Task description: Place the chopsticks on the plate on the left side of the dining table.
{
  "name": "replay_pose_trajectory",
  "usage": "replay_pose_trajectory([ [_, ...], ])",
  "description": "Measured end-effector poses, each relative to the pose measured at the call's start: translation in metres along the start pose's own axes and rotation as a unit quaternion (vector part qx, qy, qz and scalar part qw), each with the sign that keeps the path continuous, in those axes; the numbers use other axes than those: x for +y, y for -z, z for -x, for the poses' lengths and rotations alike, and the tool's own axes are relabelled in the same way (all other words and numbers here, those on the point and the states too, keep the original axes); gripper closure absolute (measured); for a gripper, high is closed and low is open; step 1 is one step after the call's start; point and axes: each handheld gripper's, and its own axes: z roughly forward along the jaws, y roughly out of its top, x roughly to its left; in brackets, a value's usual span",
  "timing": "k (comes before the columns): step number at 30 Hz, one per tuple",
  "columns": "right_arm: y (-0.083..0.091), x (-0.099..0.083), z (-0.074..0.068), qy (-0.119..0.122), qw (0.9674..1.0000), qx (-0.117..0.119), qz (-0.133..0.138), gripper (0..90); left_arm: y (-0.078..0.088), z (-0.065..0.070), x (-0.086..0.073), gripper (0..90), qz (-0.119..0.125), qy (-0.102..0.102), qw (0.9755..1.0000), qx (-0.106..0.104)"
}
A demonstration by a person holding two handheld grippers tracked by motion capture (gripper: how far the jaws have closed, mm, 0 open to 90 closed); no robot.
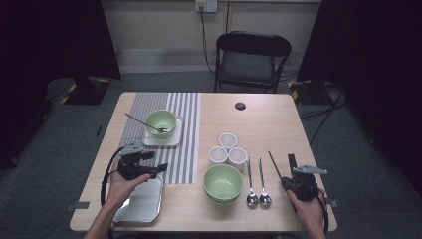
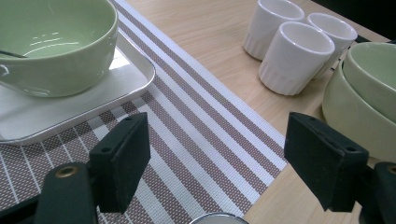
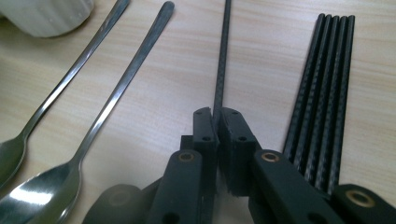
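Right gripper (image 3: 217,122) clamps one black chopstick (image 3: 222,56) on the wooden table (image 1: 278,119).
The chopstick lies between two spoons (image 3: 88,126) and the other chopsticks (image 3: 322,93); left gripper (image 2: 217,154) hangs wide open over the striped mat (image 2: 205,135).

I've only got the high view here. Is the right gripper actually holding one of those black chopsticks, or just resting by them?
Observer: Holding. In the right gripper view, the right gripper has its jaws shut on a single black chopstick.
Operator: And the rest of the chopsticks?
Observer: A bundle of black chopsticks lies flat on the table, beside the held one and apart from it.
Operator: What about the left gripper?
Observer: The left gripper is open with nothing between its jaws, above the striped placemat.
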Motion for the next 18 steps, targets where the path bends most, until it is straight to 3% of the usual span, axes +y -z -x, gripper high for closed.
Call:
replay_pose_trajectory([
  [15,-0.022,0.021,-0.001,0.001,1.0000,-0.008,0.005,84.5,0.000,0.002,0.001,24.4,0.007,0.002,0.9999,-0.012],
  [18,-0.022,0.022,0.000,0.002,1.0000,-0.003,0.004,80.2,-0.001,0.001,0.001,24.4,0.006,0.004,0.9999,-0.014],
])
